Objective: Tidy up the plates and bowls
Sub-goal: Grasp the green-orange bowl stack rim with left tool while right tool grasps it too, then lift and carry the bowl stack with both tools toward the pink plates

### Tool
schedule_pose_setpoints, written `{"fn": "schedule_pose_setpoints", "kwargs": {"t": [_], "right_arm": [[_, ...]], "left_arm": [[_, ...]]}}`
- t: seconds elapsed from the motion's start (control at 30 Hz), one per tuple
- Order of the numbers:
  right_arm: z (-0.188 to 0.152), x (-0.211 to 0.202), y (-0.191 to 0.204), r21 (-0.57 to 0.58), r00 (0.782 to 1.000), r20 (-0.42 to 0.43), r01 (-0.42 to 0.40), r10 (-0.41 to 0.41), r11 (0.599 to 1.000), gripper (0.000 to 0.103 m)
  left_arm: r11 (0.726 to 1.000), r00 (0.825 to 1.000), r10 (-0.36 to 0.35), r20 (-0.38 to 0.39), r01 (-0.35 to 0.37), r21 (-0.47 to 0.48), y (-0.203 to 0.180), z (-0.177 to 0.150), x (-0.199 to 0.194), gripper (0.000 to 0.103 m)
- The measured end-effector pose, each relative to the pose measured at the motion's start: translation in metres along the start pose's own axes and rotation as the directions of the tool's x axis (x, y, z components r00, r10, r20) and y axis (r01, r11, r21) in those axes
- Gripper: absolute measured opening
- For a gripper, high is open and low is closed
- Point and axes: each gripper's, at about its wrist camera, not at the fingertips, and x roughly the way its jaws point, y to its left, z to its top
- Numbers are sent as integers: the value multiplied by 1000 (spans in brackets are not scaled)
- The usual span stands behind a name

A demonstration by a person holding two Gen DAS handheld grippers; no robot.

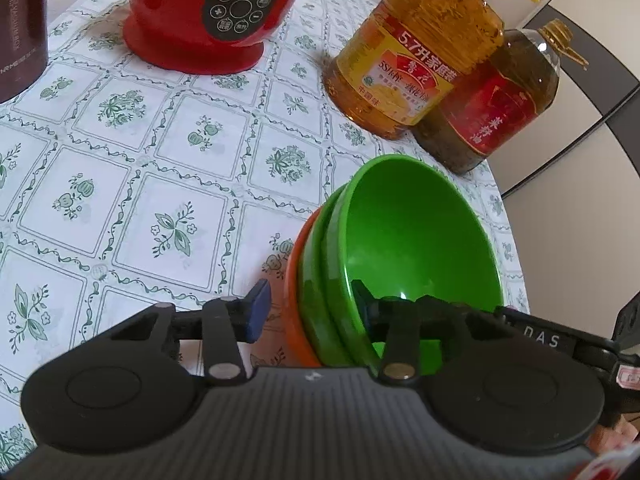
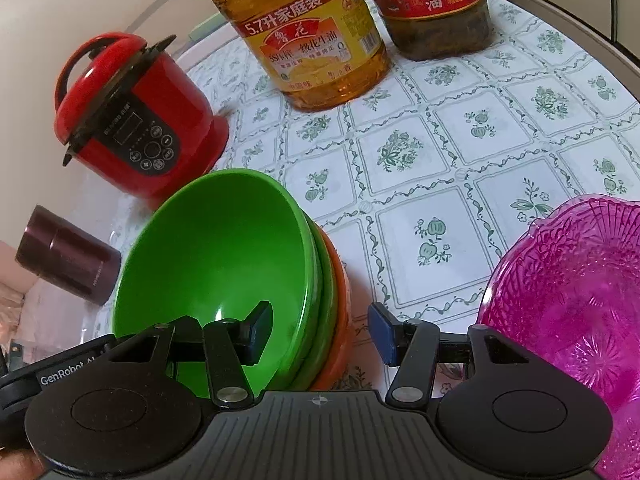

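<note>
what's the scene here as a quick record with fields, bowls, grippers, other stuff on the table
bowls: green bowl nested in a second green one and an orange bowl, tilted
left gripper: open, straddling the stack's rim
right gripper: open, straddling the opposite rim
pink dish: on the table, apart from the stack
behind: red cooker, two oil bottles
surface: patterned tablecloth

Two green bowls (image 2: 224,256) nest in an orange bowl (image 2: 340,344) beside a magenta cut-pattern dish (image 2: 572,304) on a white, green-floral tabletop (image 2: 420,184).
</note>
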Motion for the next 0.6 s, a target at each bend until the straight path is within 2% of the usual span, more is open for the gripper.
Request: {"fn": "schedule_pose_setpoints", "kwargs": {"t": [0.27,0.53,0.6], "right_arm": [[2,4,-3,13,1000,-13,6,-6,1000,54],[1,7,-5,32,1000,-30,-1,2,999,36],[1,7,-4,28,1000,-30,1,0,1000,34]], "left_arm": [[1000,1000,15,-20,-15,6,-3,0,4,31],[999,999,27,-29,-26,23,-4,1,6,29],[999,999,33,-32,-32,30,-5,1,6,29]]}}
